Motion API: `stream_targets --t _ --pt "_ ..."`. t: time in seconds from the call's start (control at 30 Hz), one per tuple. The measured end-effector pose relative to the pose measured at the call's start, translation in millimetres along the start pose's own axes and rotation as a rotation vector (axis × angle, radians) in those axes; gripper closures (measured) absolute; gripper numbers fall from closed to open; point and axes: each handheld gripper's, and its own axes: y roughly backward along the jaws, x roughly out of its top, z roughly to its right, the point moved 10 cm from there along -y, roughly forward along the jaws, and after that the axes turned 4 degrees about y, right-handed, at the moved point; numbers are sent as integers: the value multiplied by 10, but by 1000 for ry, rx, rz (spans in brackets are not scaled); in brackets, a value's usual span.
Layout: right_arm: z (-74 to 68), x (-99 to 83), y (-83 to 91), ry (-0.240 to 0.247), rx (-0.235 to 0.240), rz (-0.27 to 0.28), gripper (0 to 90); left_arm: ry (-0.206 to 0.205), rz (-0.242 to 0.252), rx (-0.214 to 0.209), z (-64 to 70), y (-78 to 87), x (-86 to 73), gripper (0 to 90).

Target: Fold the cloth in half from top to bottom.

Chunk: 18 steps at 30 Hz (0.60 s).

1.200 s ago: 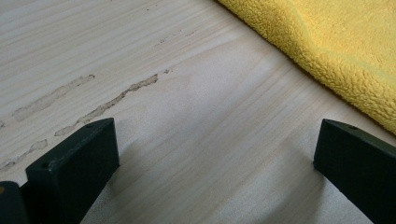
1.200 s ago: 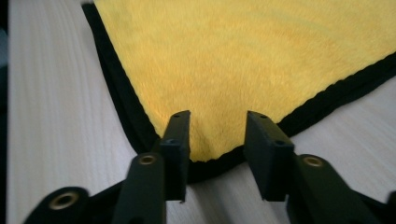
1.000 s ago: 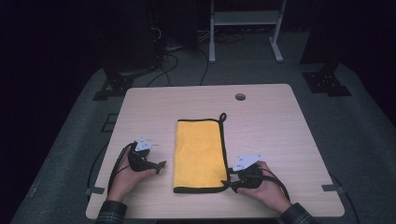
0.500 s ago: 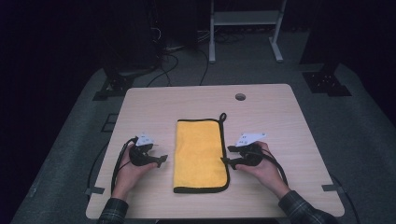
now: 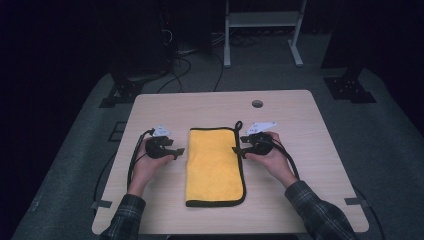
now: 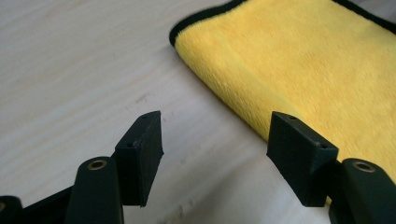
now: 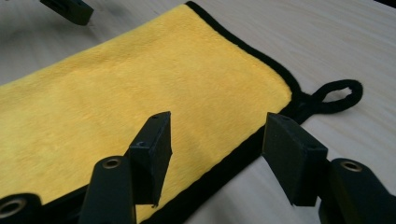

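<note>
Dark room, pale wooden bench [image 5: 300, 125] with a folded yellow microfibre cloth with black trim [image 5: 214, 165] lying flat in the middle. I've got my left gripper [image 5: 176, 152] just beside its left edge and my right gripper [image 5: 239, 150] over the right edge near the black hanging loop [image 7: 337, 97], jaws apart on both, nothing held. Cloth looks soft, light and floppy, so I'd pinch the stitched trim at a corner. No labels or writing I can read.
</note>
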Motion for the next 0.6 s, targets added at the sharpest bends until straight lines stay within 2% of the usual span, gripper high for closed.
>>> stream_targets --t 0.27,0.53,0.6 --pt "288 122 -159 -17 -30 -6 409 -9 -13 -15 -63 -155 238 386" --pt "455 214 -295 -31 -40 -4 415 2 16 -13 -118 -312 489 386" --pt "478 203 -351 -35 -33 -18 408 1 21 -14 -133 -353 524 388"
